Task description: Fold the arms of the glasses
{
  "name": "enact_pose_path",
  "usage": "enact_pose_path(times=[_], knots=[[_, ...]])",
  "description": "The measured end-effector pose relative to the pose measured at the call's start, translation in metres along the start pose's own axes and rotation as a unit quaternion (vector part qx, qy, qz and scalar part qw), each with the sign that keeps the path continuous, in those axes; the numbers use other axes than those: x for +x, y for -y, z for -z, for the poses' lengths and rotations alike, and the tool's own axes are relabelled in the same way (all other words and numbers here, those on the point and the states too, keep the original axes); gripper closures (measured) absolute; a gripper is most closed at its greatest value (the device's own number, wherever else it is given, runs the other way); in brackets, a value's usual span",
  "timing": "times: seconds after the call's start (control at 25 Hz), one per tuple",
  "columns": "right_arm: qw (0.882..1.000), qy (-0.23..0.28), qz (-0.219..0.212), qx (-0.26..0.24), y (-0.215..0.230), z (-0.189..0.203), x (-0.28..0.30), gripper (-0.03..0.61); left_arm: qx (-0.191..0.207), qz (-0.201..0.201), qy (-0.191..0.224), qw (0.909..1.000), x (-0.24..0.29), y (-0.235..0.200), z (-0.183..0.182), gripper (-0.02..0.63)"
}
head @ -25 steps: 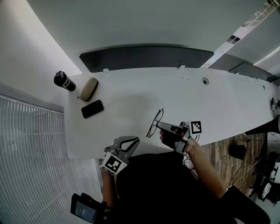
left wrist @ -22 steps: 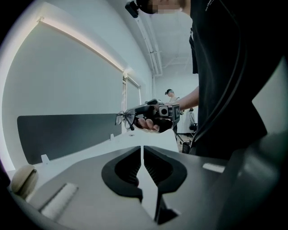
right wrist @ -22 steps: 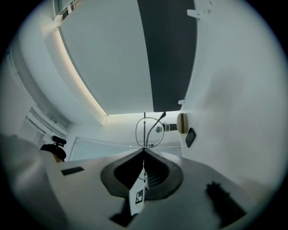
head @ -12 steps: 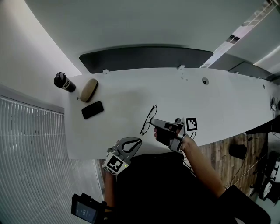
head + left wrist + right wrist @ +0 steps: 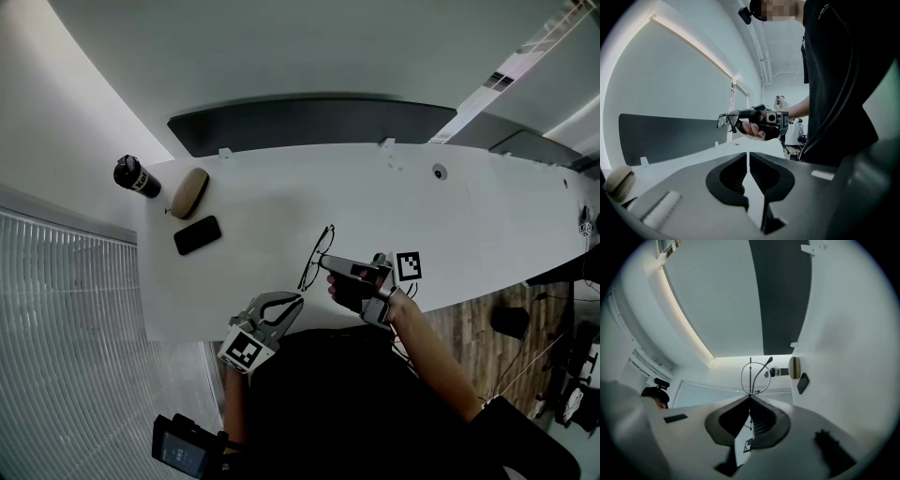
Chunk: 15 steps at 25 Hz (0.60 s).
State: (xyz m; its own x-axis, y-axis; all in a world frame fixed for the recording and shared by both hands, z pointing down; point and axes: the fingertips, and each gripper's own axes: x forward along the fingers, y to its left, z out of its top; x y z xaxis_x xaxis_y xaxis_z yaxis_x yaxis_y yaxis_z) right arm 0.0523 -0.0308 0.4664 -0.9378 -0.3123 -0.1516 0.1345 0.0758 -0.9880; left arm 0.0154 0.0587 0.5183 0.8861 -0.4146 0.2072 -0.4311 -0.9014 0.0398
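Note:
Thin black-rimmed glasses point(image 5: 316, 255) hang just above the white table point(image 5: 272, 192), near its front edge. My right gripper point(image 5: 327, 263) is shut on them from the right. In the right gripper view one round lens and an arm of the glasses point(image 5: 753, 375) stick out past the shut jaw tips of the right gripper point(image 5: 750, 397). My left gripper point(image 5: 292, 303) hovers at the table's front edge, below and left of the glasses. In the left gripper view the left gripper point(image 5: 749, 155) is shut with nothing in it, and the glasses point(image 5: 727, 120) show ahead.
At the table's left end stand a black flask point(image 5: 132, 175), a tan oval case point(image 5: 189, 191) and a black phone point(image 5: 198, 234). A dark panel point(image 5: 309, 122) runs along the far wall. A small round fitting point(image 5: 440, 172) sits at the right.
My right gripper has carried the glasses a little to the left and off the table. The left gripper has stayed where it was.

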Motion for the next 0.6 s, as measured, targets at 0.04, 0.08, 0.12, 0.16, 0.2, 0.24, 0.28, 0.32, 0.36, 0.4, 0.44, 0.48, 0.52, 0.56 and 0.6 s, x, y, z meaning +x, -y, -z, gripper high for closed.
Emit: enact_pose_path(times=[0.04, 0.08, 0.12, 0.16, 0.2, 0.24, 0.28, 0.32, 0.36, 0.4, 0.44, 0.48, 0.52, 0.56, 0.6], knots=[[1.000, 0.000, 0.001, 0.000, 0.0002, 0.0004, -0.0003, 0.569, -0.004, -0.002, 0.001, 1.0000, -0.0001, 0.0000, -0.0003, 0.589], [1.000, -0.001, 0.002, 0.000, 0.0003, 0.0008, -0.0007, 0.568, -0.007, -0.003, 0.002, 1.0000, -0.0001, -0.0002, -0.0003, 0.589], [1.000, -0.002, 0.003, -0.001, 0.0003, 0.0010, -0.0010, 0.568, -0.005, -0.003, 0.002, 1.0000, -0.0002, -0.0004, 0.0001, 0.589], [1.000, -0.003, 0.004, -0.002, 0.0002, 0.0013, -0.0012, 0.568, -0.004, -0.003, 0.004, 1.0000, -0.0003, -0.0010, 0.0003, 0.589], [1.000, -0.004, 0.004, -0.002, 0.0000, 0.0016, -0.0014, 0.568, -0.009, -0.006, 0.006, 0.9999, -0.0006, -0.0019, -0.0005, 0.589], [1.000, -0.004, 0.004, -0.003, -0.0002, 0.0019, -0.0014, 0.568, -0.018, -0.010, 0.008, 0.9998, -0.0010, -0.0030, -0.0020, 0.589], [1.000, -0.004, 0.004, -0.002, -0.0003, 0.0020, -0.0014, 0.568, -0.023, -0.012, 0.010, 0.9996, -0.0013, -0.0037, -0.0027, 0.589], [1.000, -0.004, 0.004, -0.002, -0.0003, 0.0021, -0.0014, 0.569, -0.024, -0.012, 0.010, 0.9996, -0.0015, -0.0041, -0.0026, 0.589], [1.000, -0.004, 0.005, -0.002, 0.0000, 0.0022, -0.0015, 0.568, -0.023, -0.012, 0.009, 0.9996, -0.0016, -0.0042, -0.0021, 0.589], [1.000, -0.004, 0.005, -0.001, 0.0002, 0.0024, -0.0015, 0.568, -0.017, -0.010, 0.007, 0.9998, -0.0017, -0.0038, -0.0002, 0.589], [1.000, -0.004, 0.005, -0.001, 0.0003, 0.0026, -0.0015, 0.568, -0.006, -0.006, 0.005, 0.9999, -0.0018, -0.0032, 0.0027, 0.589], [1.000, -0.004, 0.006, -0.001, 0.0004, 0.0028, -0.0016, 0.568, -0.002, -0.005, 0.004, 1.0000, -0.0017, -0.0029, 0.0038, 0.589], [1.000, -0.004, 0.006, 0.000, 0.0004, 0.0028, -0.0018, 0.568, -0.007, -0.006, 0.006, 0.9999, -0.0014, -0.0031, 0.0023, 0.589], [1.000, -0.004, 0.006, 0.000, 0.0006, 0.0026, -0.0020, 0.568, -0.013, -0.008, 0.008, 0.9999, -0.0009, -0.0036, 0.0003, 0.589], [1.000, -0.004, 0.007, 0.000, 0.0008, 0.0025, -0.0023, 0.568, -0.015, -0.008, 0.009, 0.9998, -0.0005, -0.0039, -0.0007, 0.589]])
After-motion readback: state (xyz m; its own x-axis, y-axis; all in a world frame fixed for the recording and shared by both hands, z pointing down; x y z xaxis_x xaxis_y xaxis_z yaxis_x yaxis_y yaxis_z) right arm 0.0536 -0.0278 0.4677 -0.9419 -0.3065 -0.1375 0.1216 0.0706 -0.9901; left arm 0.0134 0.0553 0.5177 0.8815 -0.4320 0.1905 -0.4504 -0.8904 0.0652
